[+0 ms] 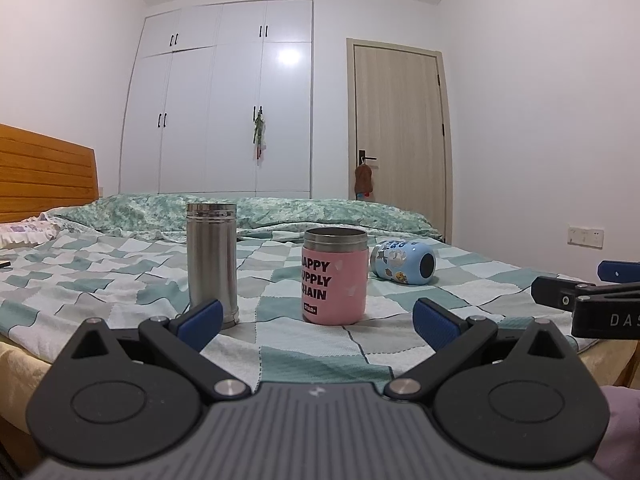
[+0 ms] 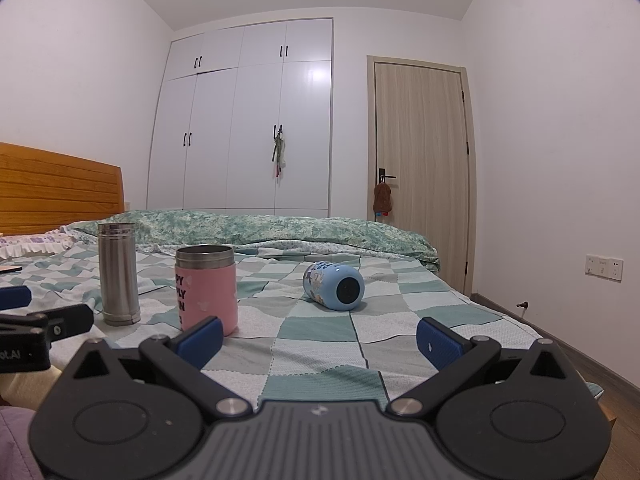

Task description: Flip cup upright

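A blue cup with cartoon prints (image 2: 334, 286) lies on its side on the checkered bed cover, its dark base end facing me; it also shows in the left wrist view (image 1: 402, 266). My right gripper (image 2: 318, 338) is open and empty, low over the bed's near edge, well short of the cup. My left gripper (image 1: 316, 320) is open and empty, in front of a pink cup. The right gripper's fingers show at the right edge of the left wrist view (image 1: 560, 294).
A pink cup with black lettering (image 1: 334, 276) (image 2: 206, 288) and a tall steel flask (image 1: 212, 266) (image 2: 118, 274) stand upright on the bed. A folded green quilt (image 2: 260, 230) lies behind. A wooden headboard (image 2: 56, 188) is at left; the bed's edge drops off at right.
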Motion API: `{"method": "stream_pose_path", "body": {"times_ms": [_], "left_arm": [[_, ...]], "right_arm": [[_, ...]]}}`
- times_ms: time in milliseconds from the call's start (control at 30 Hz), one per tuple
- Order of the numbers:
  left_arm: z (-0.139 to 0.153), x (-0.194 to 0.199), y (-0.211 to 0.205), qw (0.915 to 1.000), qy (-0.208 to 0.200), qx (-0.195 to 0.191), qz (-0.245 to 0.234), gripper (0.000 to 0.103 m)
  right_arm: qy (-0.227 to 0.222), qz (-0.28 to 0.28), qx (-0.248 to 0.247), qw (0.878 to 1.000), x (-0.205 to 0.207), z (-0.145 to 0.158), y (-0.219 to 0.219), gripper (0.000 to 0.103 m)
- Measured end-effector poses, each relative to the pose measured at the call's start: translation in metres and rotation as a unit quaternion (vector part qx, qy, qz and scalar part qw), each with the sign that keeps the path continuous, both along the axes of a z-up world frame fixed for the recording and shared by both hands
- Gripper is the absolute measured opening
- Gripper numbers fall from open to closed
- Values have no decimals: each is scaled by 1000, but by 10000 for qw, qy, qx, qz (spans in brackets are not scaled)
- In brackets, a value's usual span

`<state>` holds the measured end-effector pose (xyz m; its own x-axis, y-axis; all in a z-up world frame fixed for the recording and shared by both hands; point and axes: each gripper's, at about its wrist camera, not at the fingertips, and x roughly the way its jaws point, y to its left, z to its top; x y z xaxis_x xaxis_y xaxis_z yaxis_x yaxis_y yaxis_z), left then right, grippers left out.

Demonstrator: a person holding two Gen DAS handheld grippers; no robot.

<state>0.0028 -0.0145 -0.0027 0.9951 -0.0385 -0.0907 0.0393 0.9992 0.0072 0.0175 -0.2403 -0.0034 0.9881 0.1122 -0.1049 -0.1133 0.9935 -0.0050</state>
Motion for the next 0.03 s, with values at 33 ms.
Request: {"method": "stream_pose_path", "body": {"times_ms": [33], "left_arm": [[0,0,0,10000,8,6,-1,103]], "right_arm": [[0,1,0,10000,0,0,0,103]]}}
